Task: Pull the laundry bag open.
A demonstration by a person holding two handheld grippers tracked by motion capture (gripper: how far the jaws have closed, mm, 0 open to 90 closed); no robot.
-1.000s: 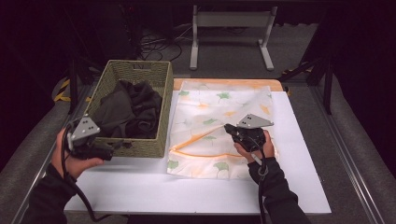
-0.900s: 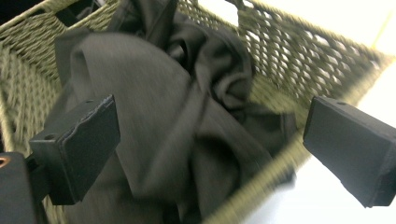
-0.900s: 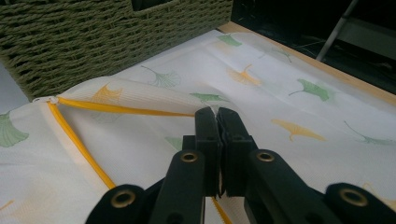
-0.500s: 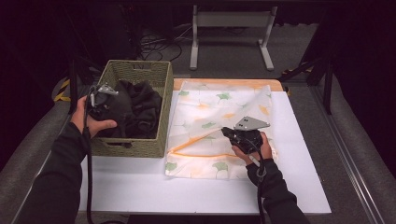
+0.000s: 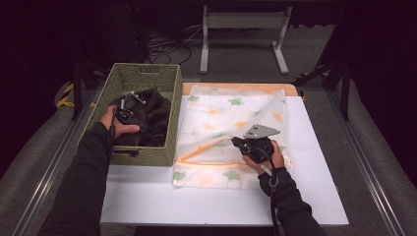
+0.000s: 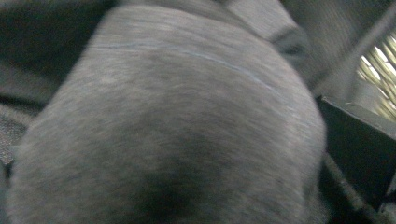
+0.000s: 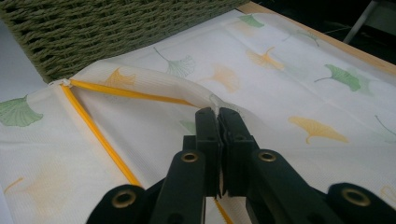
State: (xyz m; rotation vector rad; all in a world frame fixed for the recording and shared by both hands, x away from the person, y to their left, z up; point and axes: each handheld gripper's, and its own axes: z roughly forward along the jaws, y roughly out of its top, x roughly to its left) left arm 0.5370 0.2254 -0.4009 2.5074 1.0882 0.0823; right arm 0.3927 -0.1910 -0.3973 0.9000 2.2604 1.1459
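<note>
Right gripper [image 5: 240, 143] sits over the mesh laundry bag [image 5: 231, 118] – white, printed with green and orange ginkgo leaves, lying flat on the worktop [image 5: 314, 162] just right of the basket. In the right gripper view the gripper [image 7: 217, 112] has its jaws fully closed, pinching the upper fabric layer at the bag's opening and holding that edge raised. The orange zipper [image 7: 100, 137] splits into a V there, one branch on the lifted edge, one flat below.

Left gripper [image 5: 129, 102] is down inside the green woven basket [image 5: 147, 76], on the dark garment [image 5: 152, 113] piled in it – the left hand [image 5: 118, 125] is wrapped around the gripper body. Left gripper view is blurred grey knit fabric [image 6: 177, 121] right up against the lens; can't tell whether those jaws are open or closed on it.
</note>
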